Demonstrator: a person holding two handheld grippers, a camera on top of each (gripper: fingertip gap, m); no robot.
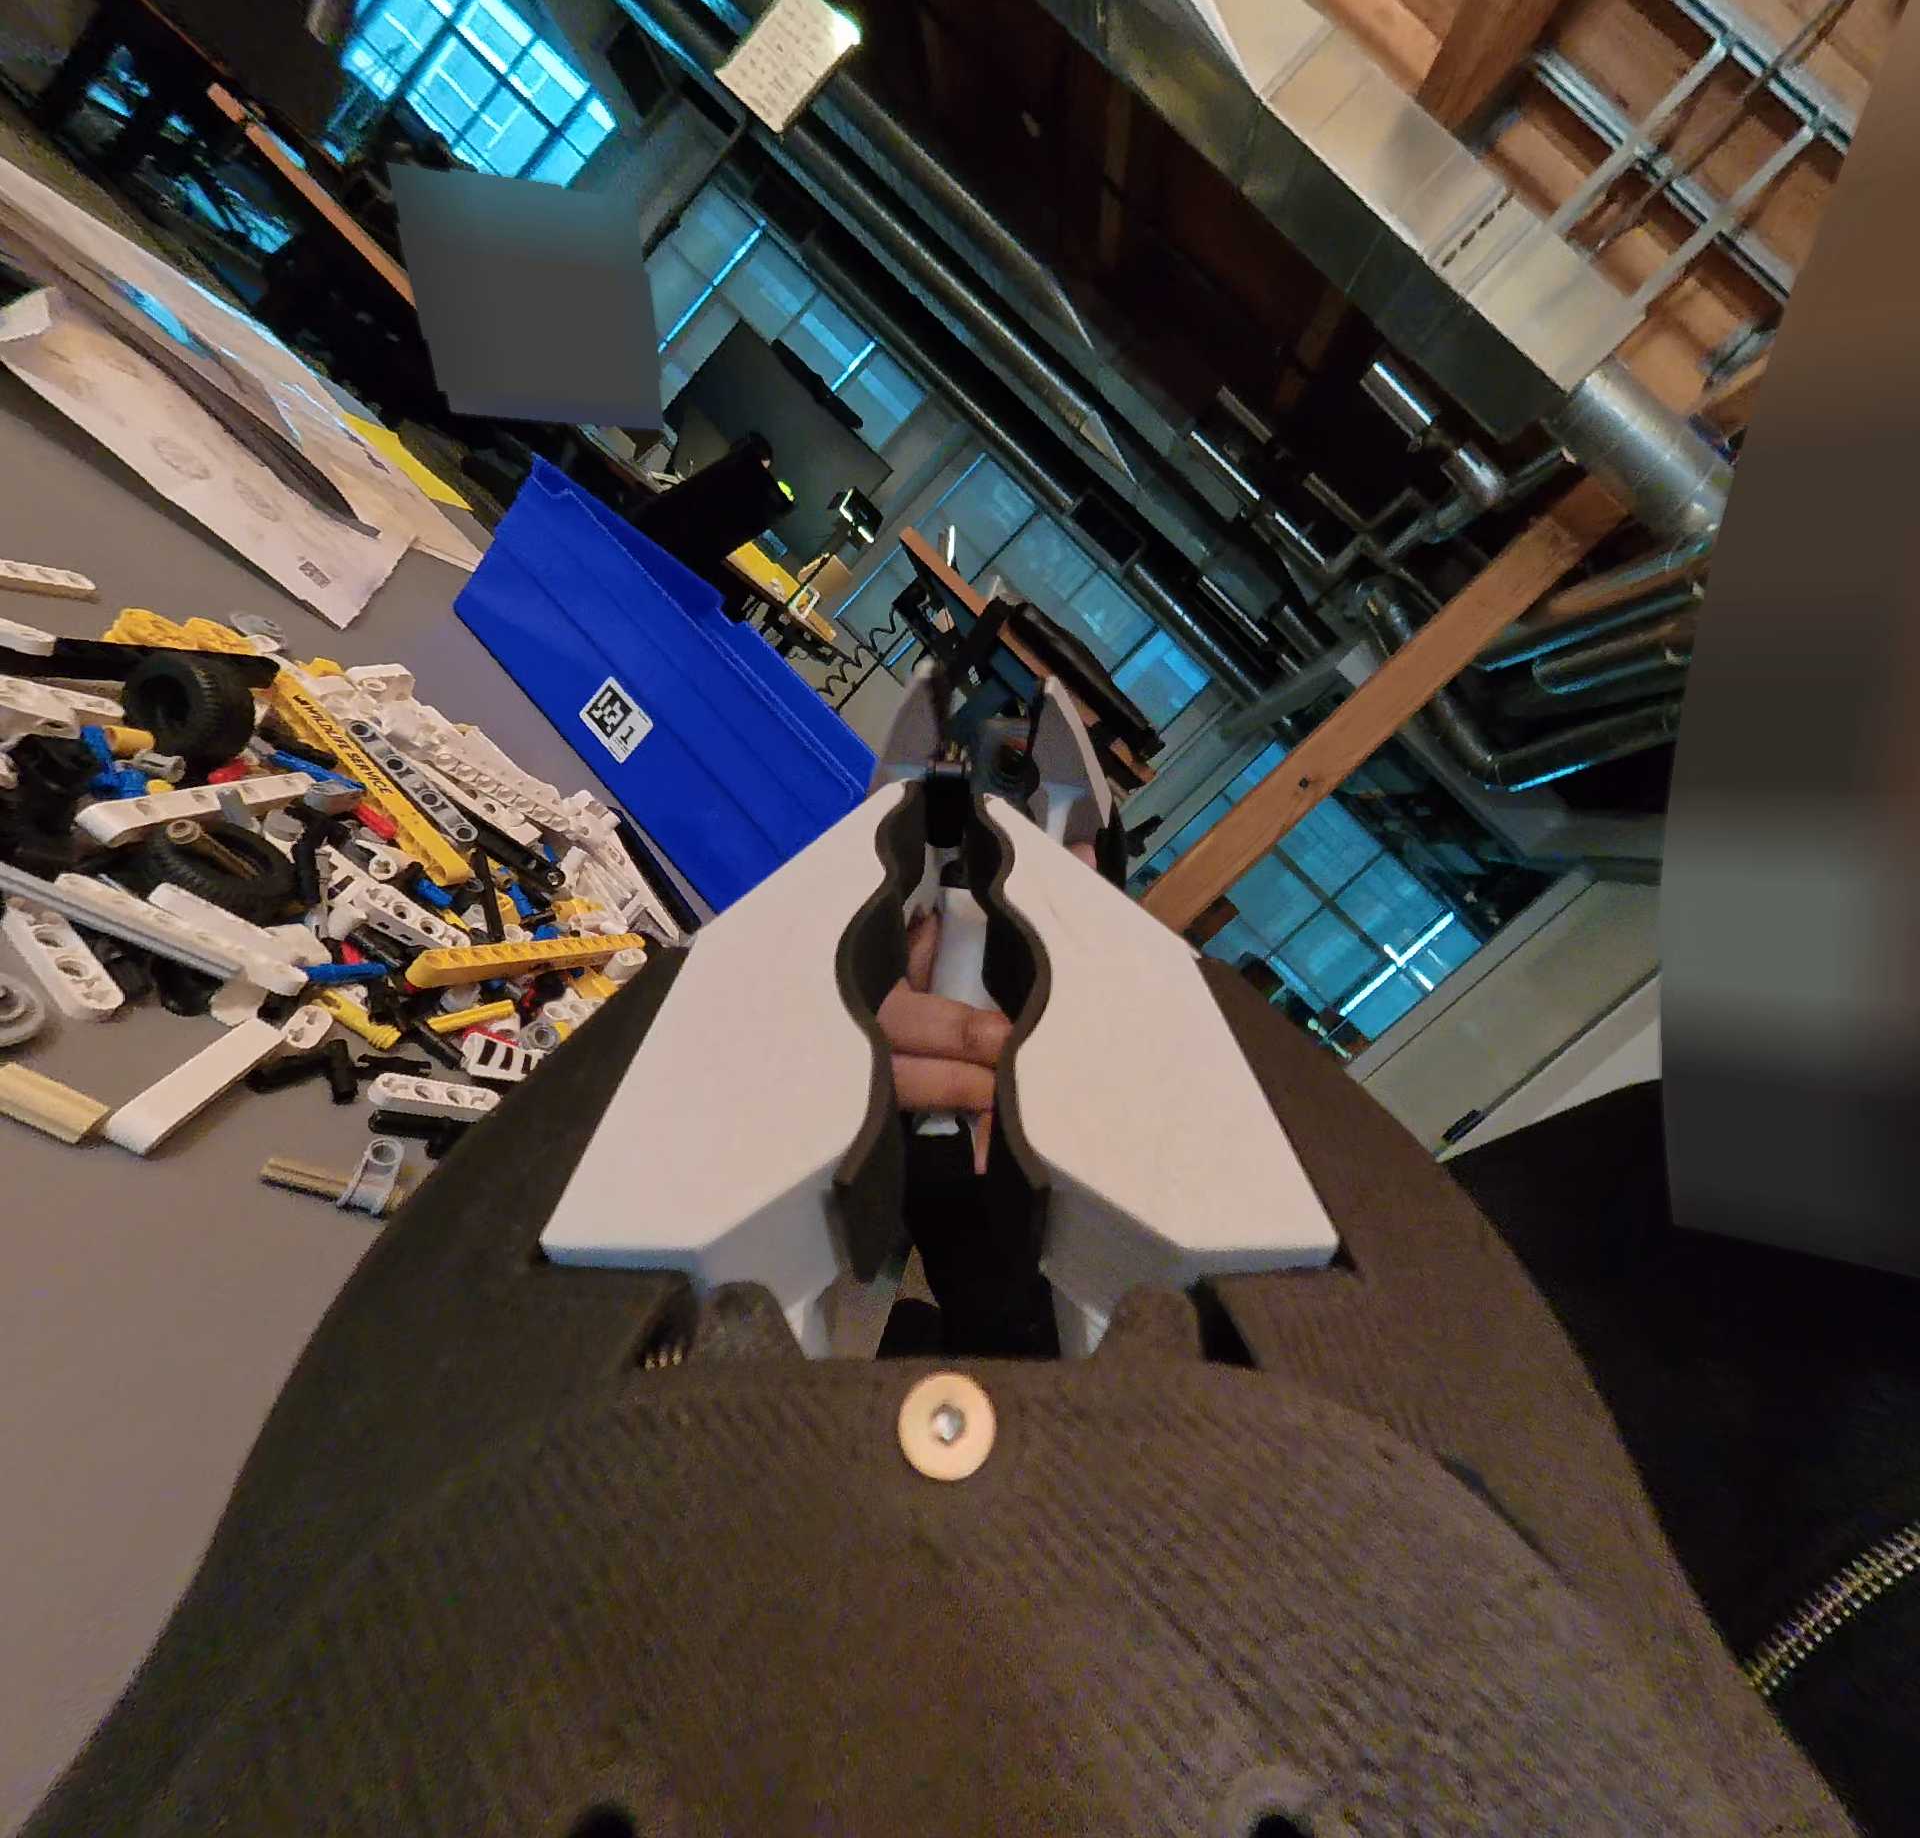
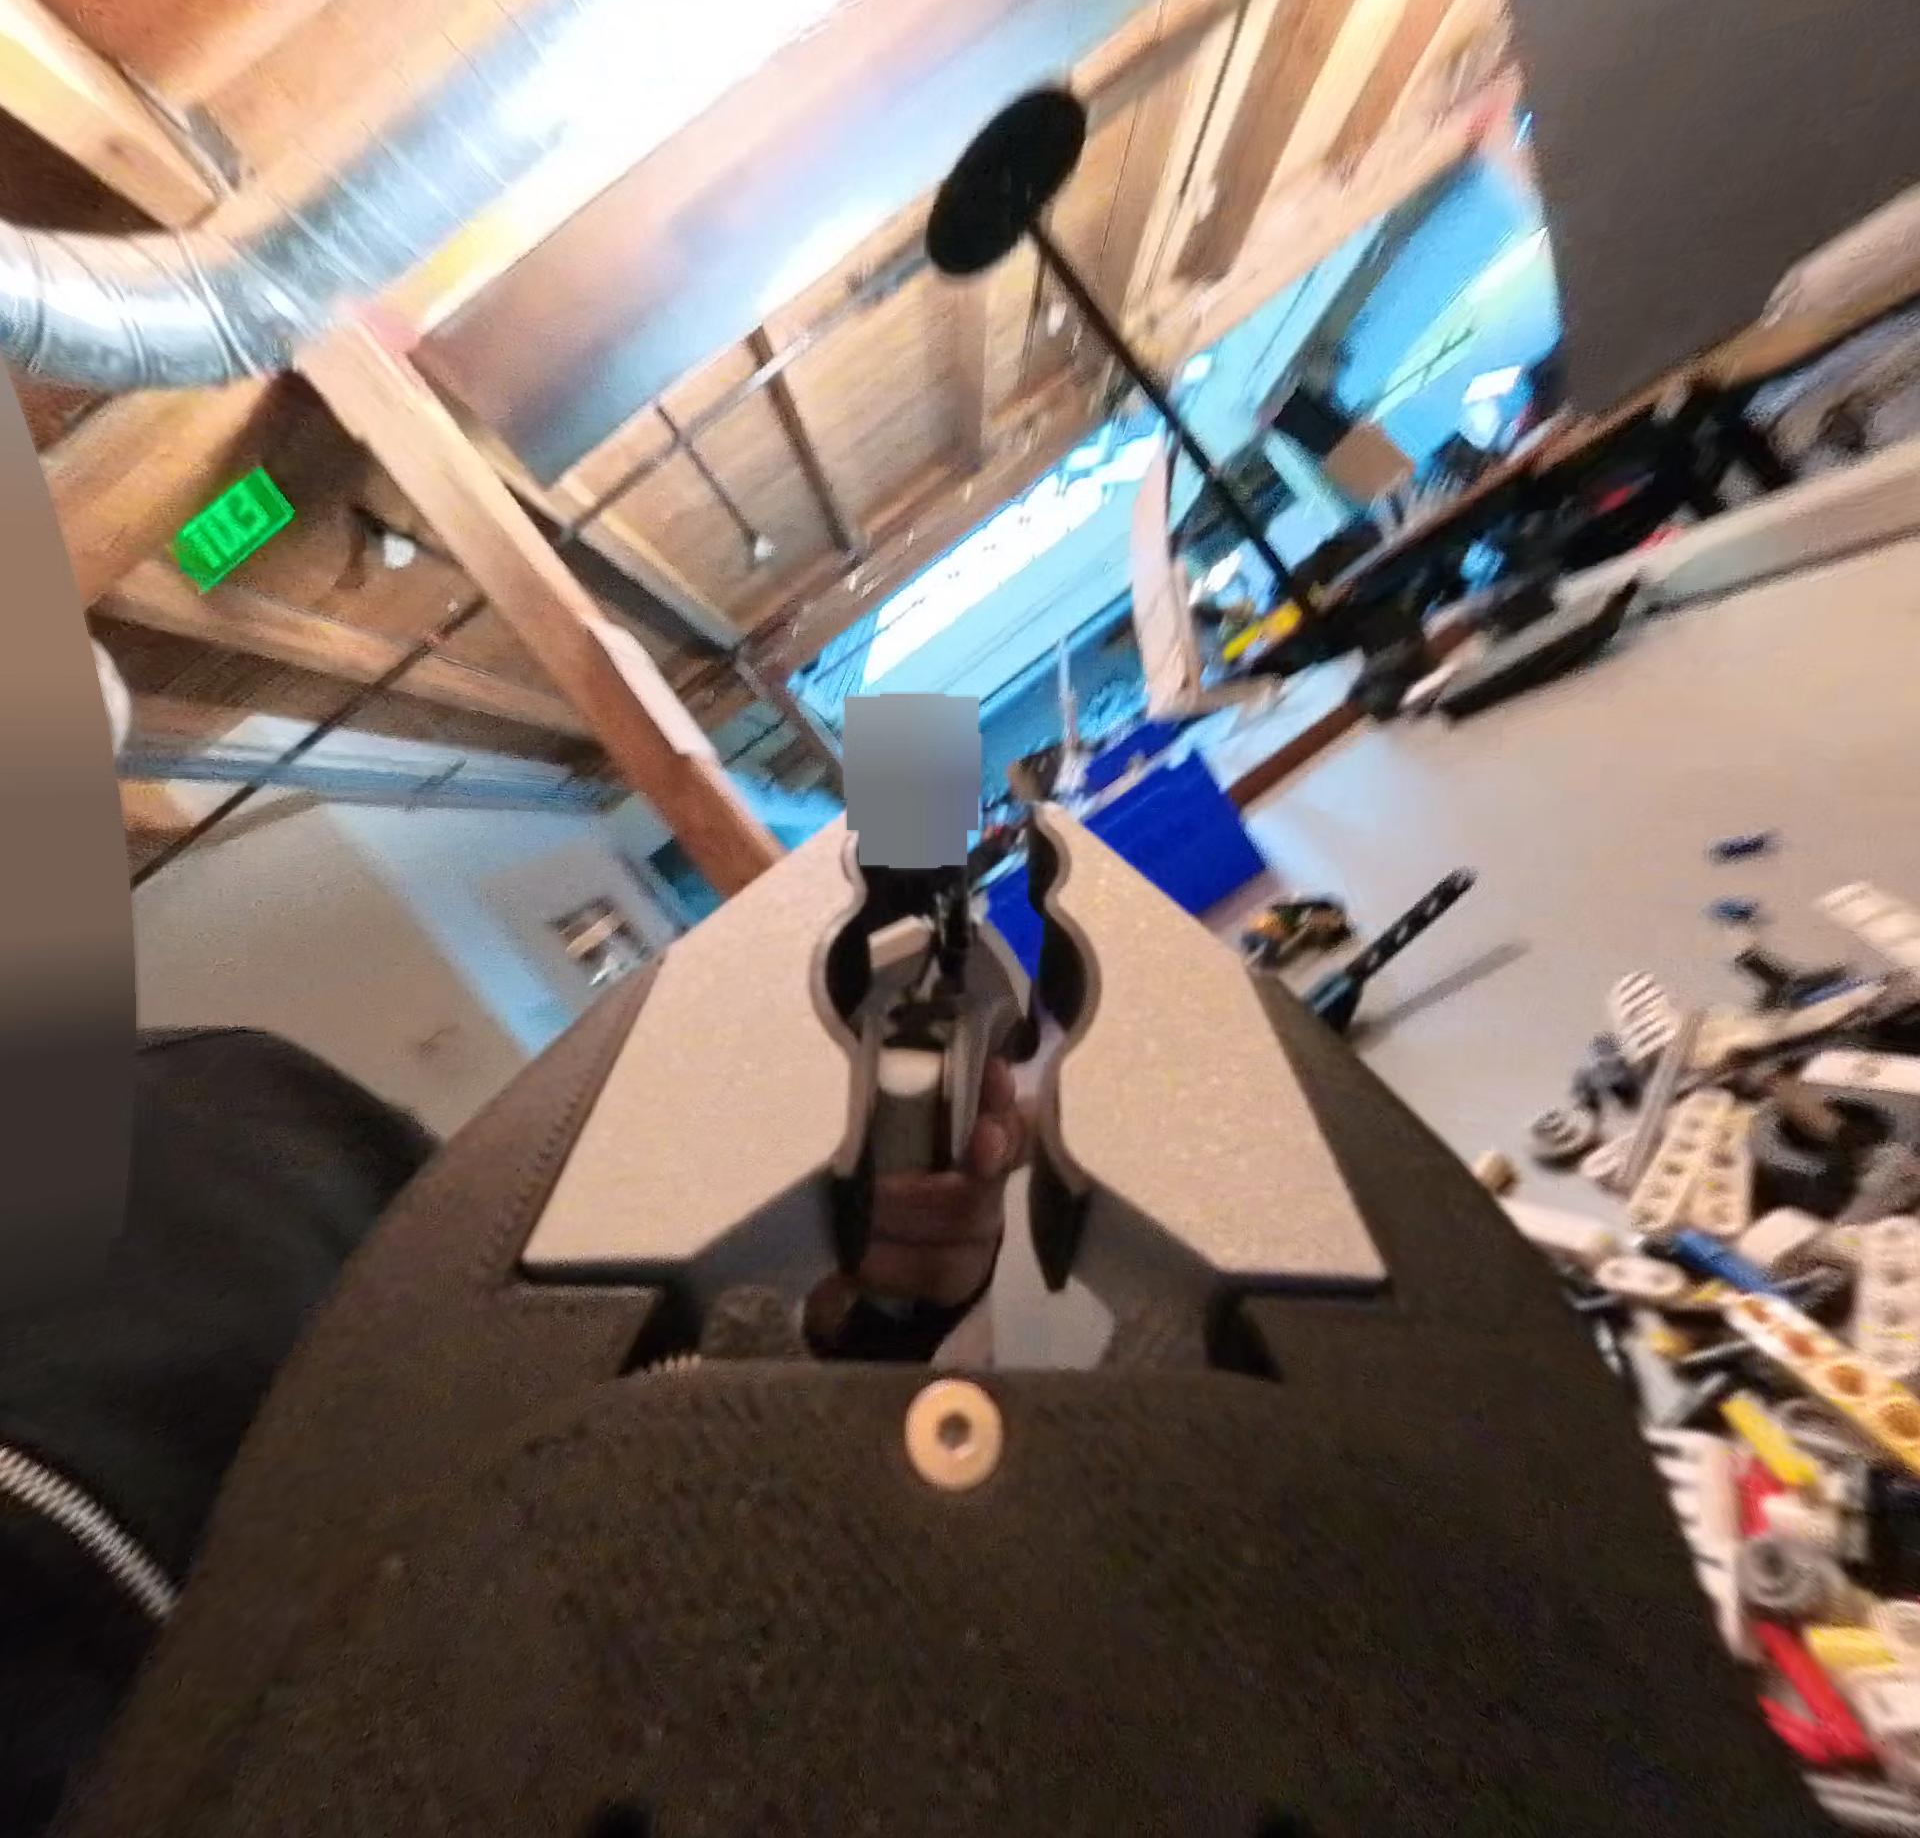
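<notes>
My left gripper (image 1: 943, 801) pinches a small black piece (image 1: 941, 812) at its tips, lifted beside the blue bin (image 1: 665, 687) and brick pile (image 1: 312, 853); my right gripper (image 2: 961, 843) faces it, jaws parted with nothing visibly pressed between them

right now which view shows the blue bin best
The left wrist view: the blue bin is sharp, beside the brick pile. The right wrist view shows it small, blurred and partly hidden.
</notes>
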